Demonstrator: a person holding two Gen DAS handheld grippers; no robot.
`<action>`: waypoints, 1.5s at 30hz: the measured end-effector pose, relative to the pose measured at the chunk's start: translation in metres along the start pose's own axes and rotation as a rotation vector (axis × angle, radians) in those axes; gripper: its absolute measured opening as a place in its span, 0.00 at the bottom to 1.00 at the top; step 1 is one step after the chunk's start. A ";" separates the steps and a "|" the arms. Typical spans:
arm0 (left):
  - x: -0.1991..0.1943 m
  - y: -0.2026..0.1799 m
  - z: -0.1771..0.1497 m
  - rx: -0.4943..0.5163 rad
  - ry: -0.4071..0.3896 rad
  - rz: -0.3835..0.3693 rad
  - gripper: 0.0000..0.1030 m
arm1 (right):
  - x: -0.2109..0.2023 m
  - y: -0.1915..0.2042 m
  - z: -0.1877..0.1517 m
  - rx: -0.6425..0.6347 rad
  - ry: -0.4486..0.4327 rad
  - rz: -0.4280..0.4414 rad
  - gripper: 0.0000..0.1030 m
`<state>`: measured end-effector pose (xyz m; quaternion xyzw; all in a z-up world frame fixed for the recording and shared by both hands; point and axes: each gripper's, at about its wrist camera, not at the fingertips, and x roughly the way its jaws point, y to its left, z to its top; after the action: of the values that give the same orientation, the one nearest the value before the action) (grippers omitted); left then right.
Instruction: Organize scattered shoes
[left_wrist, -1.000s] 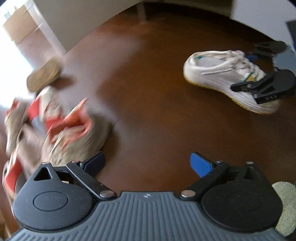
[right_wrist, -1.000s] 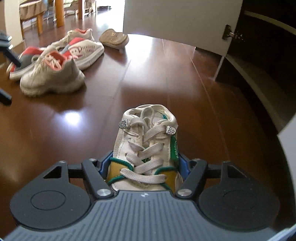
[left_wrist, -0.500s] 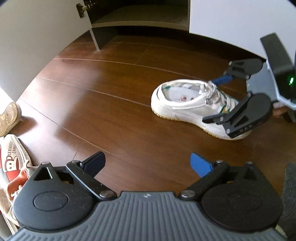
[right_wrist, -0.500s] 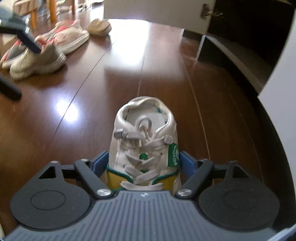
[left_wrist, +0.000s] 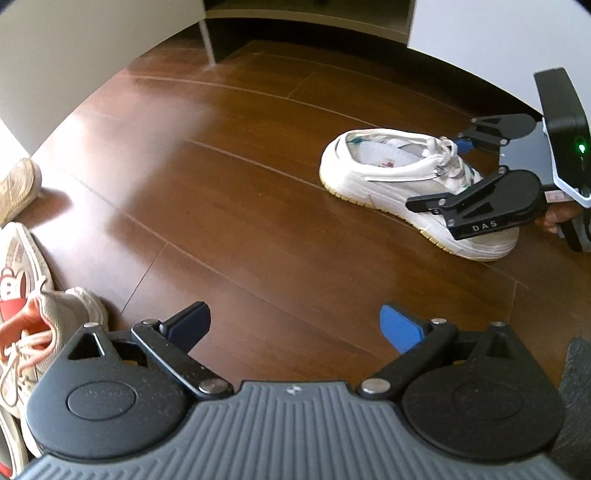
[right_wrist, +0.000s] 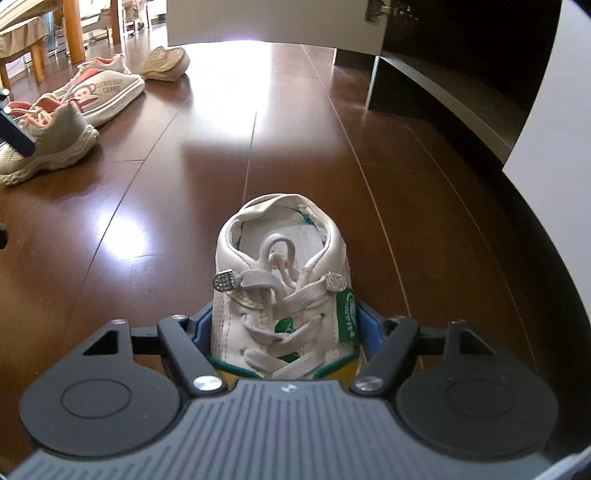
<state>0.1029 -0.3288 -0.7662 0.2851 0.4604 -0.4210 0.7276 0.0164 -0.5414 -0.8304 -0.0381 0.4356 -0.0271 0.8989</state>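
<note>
A white sneaker (right_wrist: 280, 295) with green and yellow trim stands on the wooden floor, heel pointing away from me. My right gripper (right_wrist: 282, 328) straddles its laced forefoot; the jaws are closing and both blue pads touch the shoe's sides. The left wrist view shows the same white sneaker (left_wrist: 388, 173) at the right, with the right gripper (left_wrist: 441, 173) around its front. My left gripper (left_wrist: 295, 325) hovers open over bare floor with nothing between its fingers.
A beige and coral sneaker (right_wrist: 48, 144), a cartoon-print shoe (right_wrist: 107, 92) and a tan shoe (right_wrist: 166, 64) lie together at the left. An open dark cabinet (right_wrist: 443, 85) with a low shelf runs along the right, its white door (right_wrist: 550, 110) swung out. Wooden table legs (right_wrist: 72, 29) stand far back.
The left view swung from the shoe pile towards the cabinet and white sneaker. The right jaws spread off the sneaker, then narrowed onto it again, gripping farther forward on the shoe.
</note>
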 end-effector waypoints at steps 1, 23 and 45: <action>-0.003 0.004 -0.002 -0.003 0.003 0.001 0.97 | 0.000 0.002 0.000 0.001 0.003 -0.010 0.73; -0.111 0.130 -0.134 -0.238 0.114 0.157 0.97 | -0.045 0.135 0.088 0.323 -0.120 0.262 0.93; -0.117 0.199 -0.116 -0.373 -0.002 0.160 0.97 | 0.010 0.206 0.189 0.065 -0.015 0.331 0.87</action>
<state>0.2014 -0.0983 -0.7026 0.1804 0.5057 -0.2697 0.7994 0.1740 -0.3288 -0.7407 0.0628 0.4280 0.1075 0.8952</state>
